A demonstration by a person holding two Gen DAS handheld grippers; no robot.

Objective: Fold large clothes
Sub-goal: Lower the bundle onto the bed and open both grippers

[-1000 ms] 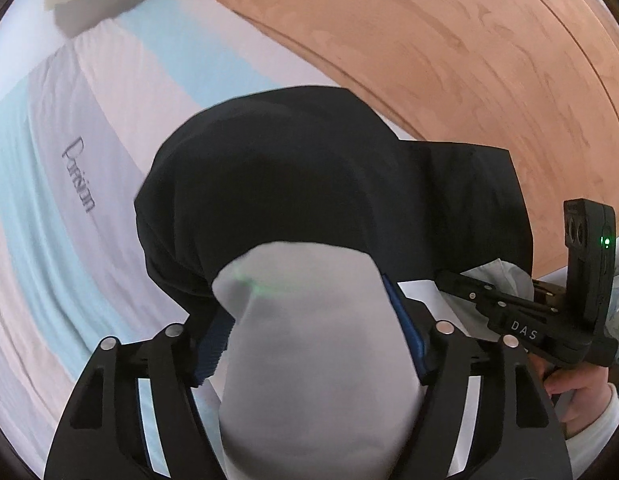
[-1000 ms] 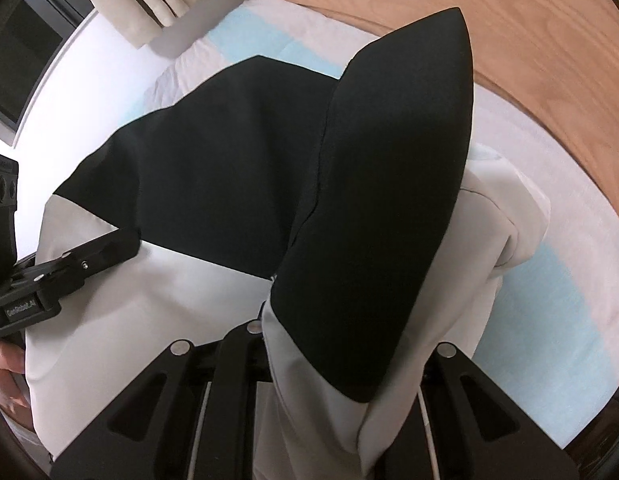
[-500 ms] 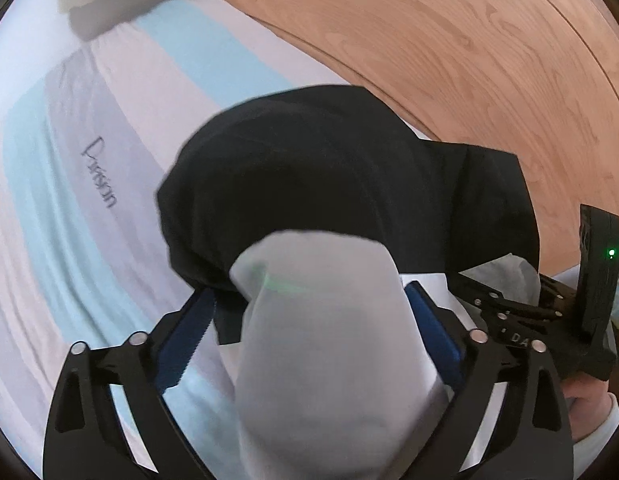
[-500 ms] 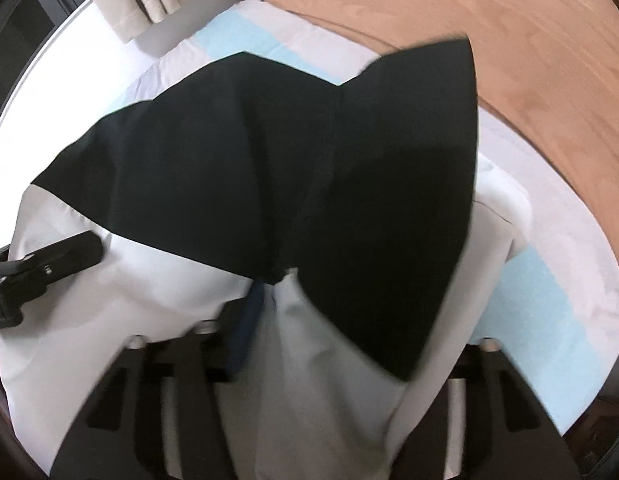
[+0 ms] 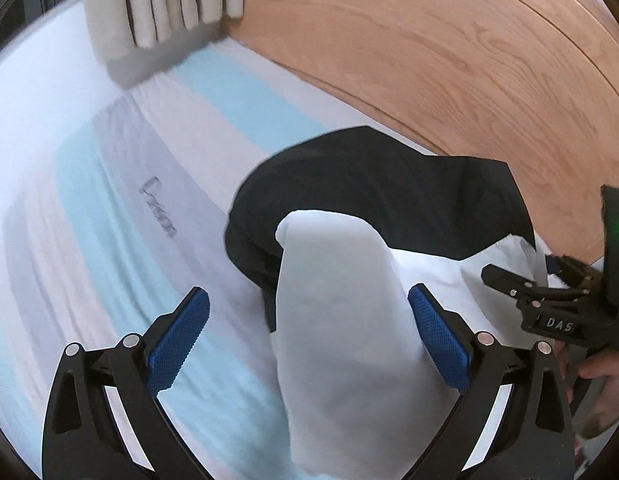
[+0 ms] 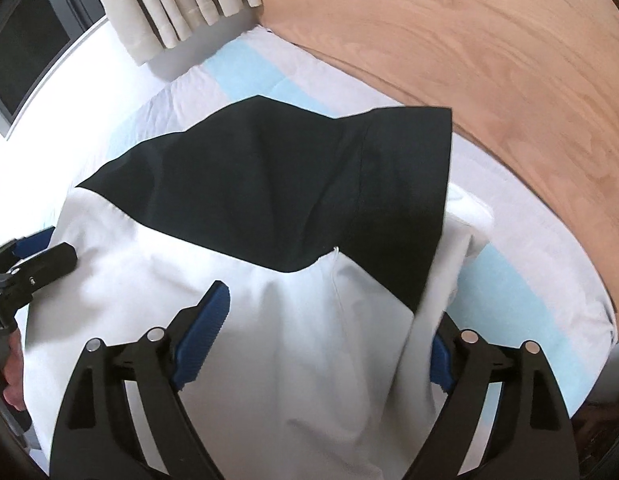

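My left gripper [image 5: 308, 338]: black frame, silver screws, blue ribbed fingers [image 5: 177, 340]. Right gripper [image 6: 317, 344] alike; "DAS" lettering, green light.

Bright daylight comes in from about ten o'clock, washing the sheet [image 6: 89, 120] to near white there. The curtain [image 5: 165, 4] throws a soft grey shadow. Fisheye bending curves the headboard [image 5: 449, 60]; the rims go black. Slight motion blur smears the left view.
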